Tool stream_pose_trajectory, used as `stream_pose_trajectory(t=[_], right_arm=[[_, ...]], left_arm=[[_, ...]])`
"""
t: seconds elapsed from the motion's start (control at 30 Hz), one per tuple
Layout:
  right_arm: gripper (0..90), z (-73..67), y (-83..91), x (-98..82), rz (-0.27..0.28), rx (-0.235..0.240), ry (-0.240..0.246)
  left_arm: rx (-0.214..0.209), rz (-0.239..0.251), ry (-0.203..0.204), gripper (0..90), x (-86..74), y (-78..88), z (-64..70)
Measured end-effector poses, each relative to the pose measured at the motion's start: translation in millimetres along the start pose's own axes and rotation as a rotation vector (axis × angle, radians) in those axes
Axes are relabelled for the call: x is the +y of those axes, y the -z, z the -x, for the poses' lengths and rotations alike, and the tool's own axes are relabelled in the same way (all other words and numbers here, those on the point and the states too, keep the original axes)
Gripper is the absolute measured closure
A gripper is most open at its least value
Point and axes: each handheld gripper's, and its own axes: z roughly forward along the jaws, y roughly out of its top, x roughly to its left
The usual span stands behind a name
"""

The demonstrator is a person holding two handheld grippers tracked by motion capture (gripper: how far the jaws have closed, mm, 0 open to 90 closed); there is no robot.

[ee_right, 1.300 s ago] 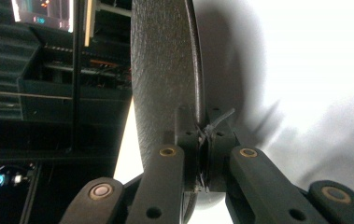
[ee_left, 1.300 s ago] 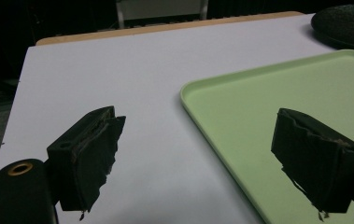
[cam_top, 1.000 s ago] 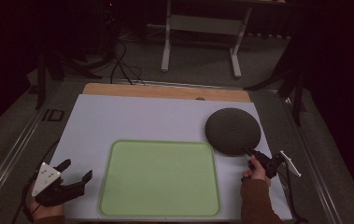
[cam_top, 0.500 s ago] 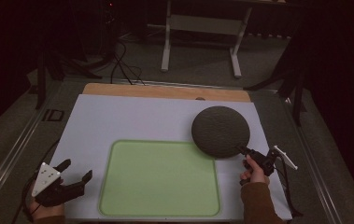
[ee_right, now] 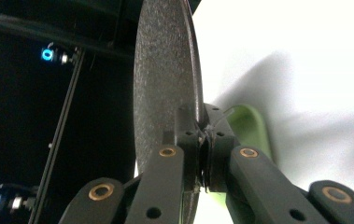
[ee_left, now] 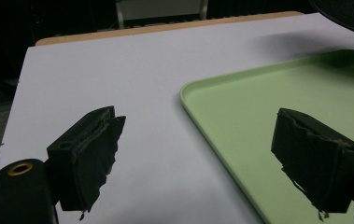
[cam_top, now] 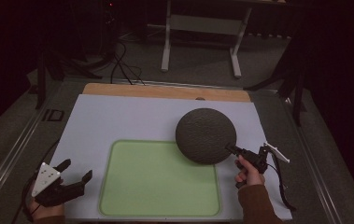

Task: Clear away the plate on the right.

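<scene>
The right gripper [cam_top: 230, 148] is clamped on the rim of the dark grey plate [cam_top: 206, 135], jaws pinched tight on its edge at the plate's four o'clock in the high view. The plate hangs lifted and tilted over the white table mat [cam_top: 118, 121], its lower edge overlapping the top right corner of the green tray [cam_top: 158, 186]. In the right gripper view the plate [ee_right: 165, 84] stands almost edge-on, rising toward twelve o'clock from the closed right gripper [ee_right: 201, 140], with a sliver of the green tray [ee_right: 249, 126] peeking out at three o'clock behind the jaws and the plate's shadow spread across the white mat [ee_right: 296, 56].

Over at eight o'clock on the table, the left gripper [cam_top: 76, 171] rests low with its jaws wide apart and nothing between them. Its own view shows the left gripper [ee_left: 195, 154] spread over the mat [ee_left: 118, 84], the tray's rounded corner [ee_left: 258, 107] lying between the pads, one pad [ee_left: 90, 154] at seven o'clock and the other at four o'clock. The plate's dark edge [ee_left: 347, 14] cuts in at one o'clock.
</scene>
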Motion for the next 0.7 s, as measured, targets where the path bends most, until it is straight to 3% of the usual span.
stream_pose_trajectory(t=[0.23, 0.7], right_arm=[[86.5, -7.6, -8.8, -6.7, -0.065, 0.026, 0.03], [86.2, -13.4, -22.2, -20.6, -0.179, 0.032, 0.09]], left_arm=[[-0.001, 0.0, 0.0, 14.8, 0.0, 0.1, 0.0], [-0.001, 0.001, 0.0, 14.8, 0.1, 0.0, 0.1]])
